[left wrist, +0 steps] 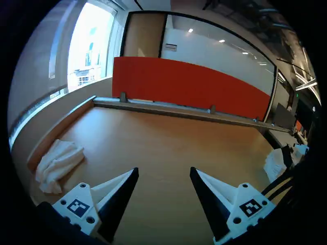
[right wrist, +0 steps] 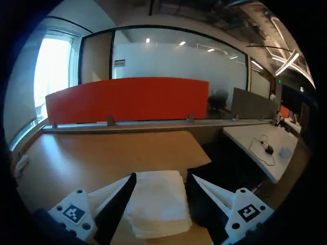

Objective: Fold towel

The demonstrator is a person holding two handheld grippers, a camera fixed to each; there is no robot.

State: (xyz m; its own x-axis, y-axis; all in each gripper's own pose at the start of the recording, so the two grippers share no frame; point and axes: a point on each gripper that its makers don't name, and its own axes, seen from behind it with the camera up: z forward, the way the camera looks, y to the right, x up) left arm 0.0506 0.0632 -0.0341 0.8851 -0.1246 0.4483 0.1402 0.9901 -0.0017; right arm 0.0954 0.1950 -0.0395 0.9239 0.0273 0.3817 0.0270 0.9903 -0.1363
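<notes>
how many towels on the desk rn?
2. A crumpled towel lies at the desk's end by the window. A folded towel lies at the opposite end, between the open right gripper's fingers. The folded one looks layered, so it may hide more.

A folded towel (right wrist: 157, 202) lies near the counter's (right wrist: 102, 155) right edge, between the right claw's (right wrist: 161, 176) fingers. A crumpled towel (left wrist: 59, 163) lies at the counter's left edge, left of the left claw (left wrist: 164, 170). A divider (left wrist: 184, 83) stands along the back edge.
</notes>
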